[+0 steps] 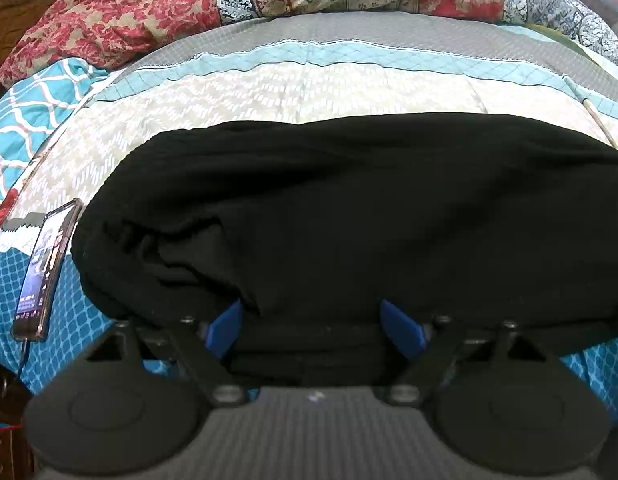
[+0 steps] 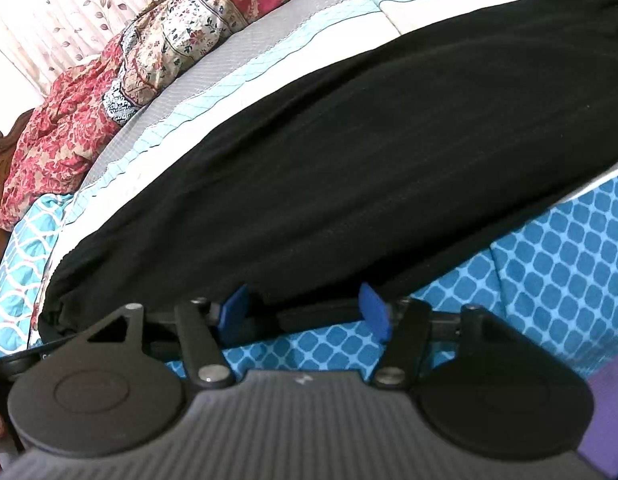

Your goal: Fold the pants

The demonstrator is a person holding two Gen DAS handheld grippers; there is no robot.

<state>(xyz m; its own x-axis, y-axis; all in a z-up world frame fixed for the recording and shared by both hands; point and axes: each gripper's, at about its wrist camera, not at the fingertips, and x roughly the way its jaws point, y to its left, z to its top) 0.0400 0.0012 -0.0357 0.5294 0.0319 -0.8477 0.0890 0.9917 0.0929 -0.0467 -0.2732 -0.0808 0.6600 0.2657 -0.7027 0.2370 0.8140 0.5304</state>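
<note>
With both tools spread wide at the near edge of the black pants point(image 1: 329, 208) on the bed point(image 1: 301, 92), holding nothing, we should pinch all layers evenly.

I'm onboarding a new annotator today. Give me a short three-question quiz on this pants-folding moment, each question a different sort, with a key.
1. True or false: the left gripper is clamped shut on the black pants.
2. Multiple choice: what lies on the bedspread left of the pants in the left wrist view? A) a remote B) a phone C) a book
3. Fill in: the right gripper sits at the near edge of the pants, with its blue fingers spread ____.

Key: 1 false, the fingers stand apart at the cloth's near edge; 2 B, the phone; 3 apart.
</note>
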